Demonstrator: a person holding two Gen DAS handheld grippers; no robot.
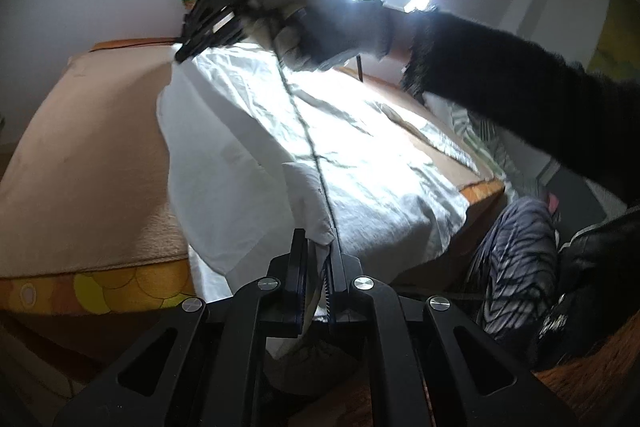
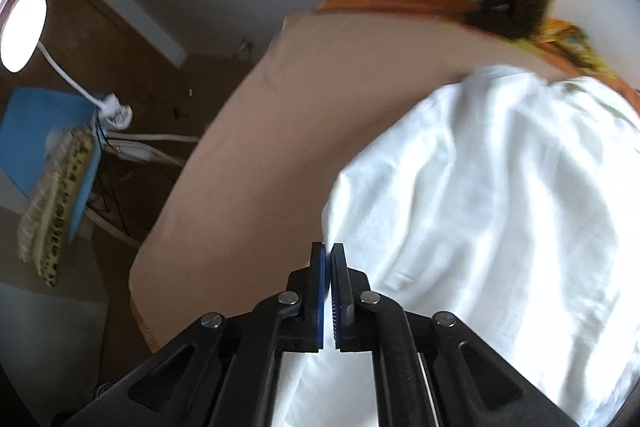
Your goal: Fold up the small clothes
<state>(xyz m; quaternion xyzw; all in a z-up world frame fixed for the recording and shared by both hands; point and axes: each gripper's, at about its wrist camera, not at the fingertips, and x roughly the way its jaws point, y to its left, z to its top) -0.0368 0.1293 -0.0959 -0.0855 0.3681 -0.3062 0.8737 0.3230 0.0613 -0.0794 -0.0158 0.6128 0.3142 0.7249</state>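
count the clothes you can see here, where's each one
2. A white garment is spread on the tan surface. A dark striped piece lies heaped past that surface's right edge. More pale fabric behind the sleeve may be clothes too.

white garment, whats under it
The white garment lies on a tan cover, with an orange patterned sheet showing at its edge. Whatever is directly beneath the cloth is covered.

My right gripper [image 2: 329,259] with jaws closed, nothing seen between them, white garment [image 2: 480,207] at the right on the beige cover [image 2: 260,147], blue chair [image 2: 36,131] far left, round lamp [image 2: 23,31] lit
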